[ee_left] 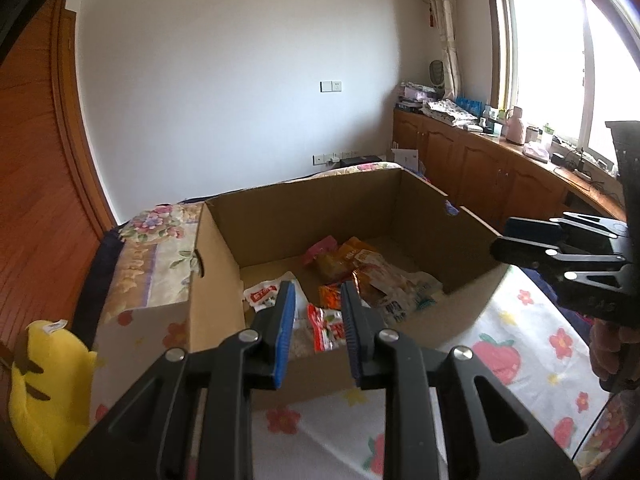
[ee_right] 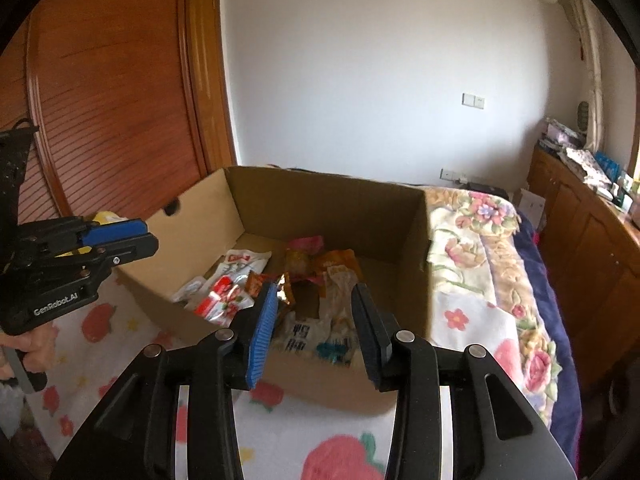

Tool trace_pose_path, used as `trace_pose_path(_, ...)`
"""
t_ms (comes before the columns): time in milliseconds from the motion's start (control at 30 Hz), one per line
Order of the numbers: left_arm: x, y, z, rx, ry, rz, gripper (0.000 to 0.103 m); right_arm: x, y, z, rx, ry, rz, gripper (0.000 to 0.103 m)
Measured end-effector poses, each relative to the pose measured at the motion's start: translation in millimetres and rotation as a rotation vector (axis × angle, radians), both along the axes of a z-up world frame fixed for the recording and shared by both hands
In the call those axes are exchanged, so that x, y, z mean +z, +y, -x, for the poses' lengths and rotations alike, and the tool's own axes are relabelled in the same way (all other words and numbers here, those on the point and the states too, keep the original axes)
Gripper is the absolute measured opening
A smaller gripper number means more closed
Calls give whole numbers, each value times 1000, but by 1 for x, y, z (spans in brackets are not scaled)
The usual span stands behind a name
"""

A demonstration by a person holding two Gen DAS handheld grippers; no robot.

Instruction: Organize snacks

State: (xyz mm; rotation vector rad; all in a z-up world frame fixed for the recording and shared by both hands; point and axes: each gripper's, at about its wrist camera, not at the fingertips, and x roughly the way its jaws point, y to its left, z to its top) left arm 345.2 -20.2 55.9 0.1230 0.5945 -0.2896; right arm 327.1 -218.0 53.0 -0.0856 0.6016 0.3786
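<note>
From the left wrist, the left tongs [ee_left: 318,322] hang open and empty over the cardboard box [ee_left: 224,248] on the bed, where light, crinkly, slippery snack packets [ee_left: 352,280] likely pinch best by their seams; from the right wrist, the right tongs [ee_right: 314,334] gape empty too, high box walls crowding entry.

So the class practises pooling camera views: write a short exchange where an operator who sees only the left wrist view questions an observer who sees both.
Operator: I see my right gripper only side-on. Is it open?
Observer: Yes, the right gripper is open and empty, pointing into the cardboard box.
Operator: Any marking on my left gripper's body?
Observer: The left gripper has "GenRobot.AI" printed in white on its side.
</note>
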Motion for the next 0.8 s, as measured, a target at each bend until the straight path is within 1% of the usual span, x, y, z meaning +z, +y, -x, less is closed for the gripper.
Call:
trace_pose_path(233, 29, -8, 62, 1, -45, -30, 24, 29, -18, 70, -30, -31, -24, 39)
trace_pose_path(367, 36, -8, 99, 10, -61, -25, 26, 39, -25, 105, -46, -44, -45, 39)
trace_pose_path(500, 30, -9, 143, 20, -58, 10, 26, 40, -30, 141, -57, -59, -58, 39)
trace_pose_path(800, 15, -17, 214, 13, -57, -4, 27, 34, -35, 202, -74, -71, -61, 39)
